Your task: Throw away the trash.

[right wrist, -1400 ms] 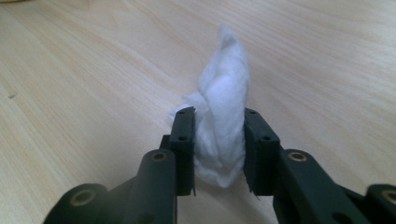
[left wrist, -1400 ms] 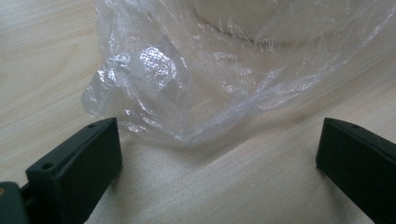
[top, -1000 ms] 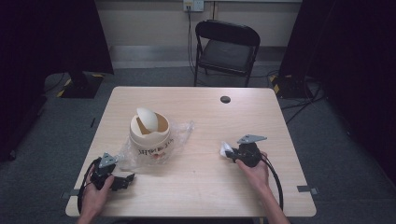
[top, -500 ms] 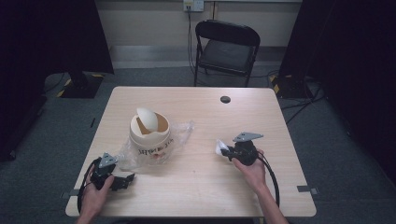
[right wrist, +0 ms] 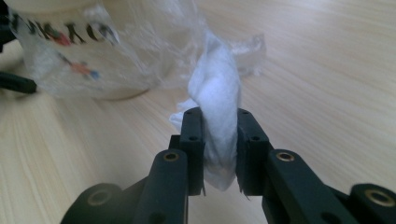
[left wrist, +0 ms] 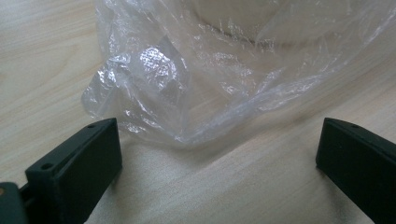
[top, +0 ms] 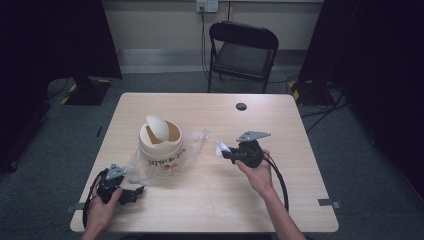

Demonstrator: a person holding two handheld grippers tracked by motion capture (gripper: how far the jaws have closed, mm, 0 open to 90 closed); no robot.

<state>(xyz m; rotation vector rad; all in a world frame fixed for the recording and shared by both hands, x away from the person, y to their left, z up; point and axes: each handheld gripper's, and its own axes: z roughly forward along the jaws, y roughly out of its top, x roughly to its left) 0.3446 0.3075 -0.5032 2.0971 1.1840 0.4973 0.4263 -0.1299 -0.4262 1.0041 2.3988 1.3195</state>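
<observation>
Tissue (right wrist: 215, 100), soft, light and squashy, sits pinched in the middle by the right gripper (right wrist: 219, 122) just right of the bin (top: 160, 145), while the left gripper (left wrist: 219, 144) waits near the plastic bag (left wrist: 187, 84), jaws spread wide.

White tissue (right wrist: 215, 107), black gripper (right wrist: 219, 126)

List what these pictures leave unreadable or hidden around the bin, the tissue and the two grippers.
- Inside of the small bin: high view, hidden by its tilted swing lid.
- Lettering on the bin: right gripper view, cut off by the top edge and veiled by the clear plastic bag.
- Bin body: left gripper view, cut off at the top edge, behind the bag.
- Lower part of the white tissue: covered by the right gripper.
- Left gripper: jaw bases run off the frame.
</observation>
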